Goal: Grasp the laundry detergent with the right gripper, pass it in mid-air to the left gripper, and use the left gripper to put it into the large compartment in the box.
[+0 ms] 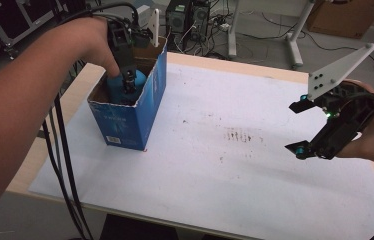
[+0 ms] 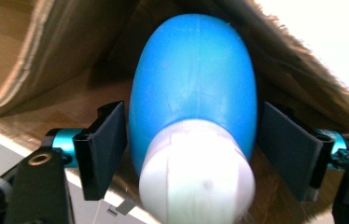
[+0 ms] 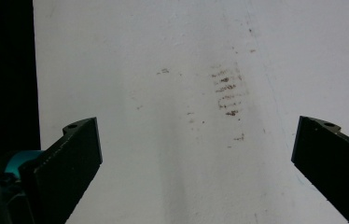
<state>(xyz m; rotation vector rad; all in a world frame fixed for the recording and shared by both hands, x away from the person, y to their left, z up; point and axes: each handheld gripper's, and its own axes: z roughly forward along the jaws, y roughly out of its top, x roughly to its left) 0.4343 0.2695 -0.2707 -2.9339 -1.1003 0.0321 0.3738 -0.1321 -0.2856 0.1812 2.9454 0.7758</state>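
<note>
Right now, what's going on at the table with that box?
The left gripper is down inside the open blue cardboard box, its jaws on either side of a blue bottle with a white cap. The pads stand a little clear of the bottle, so it looks released, not gripped. The right gripper hangs open above the white sheet on the table, holding nothing.

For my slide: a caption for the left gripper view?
Left gripper open around a blue bottle inside the cardboard box.
</note>
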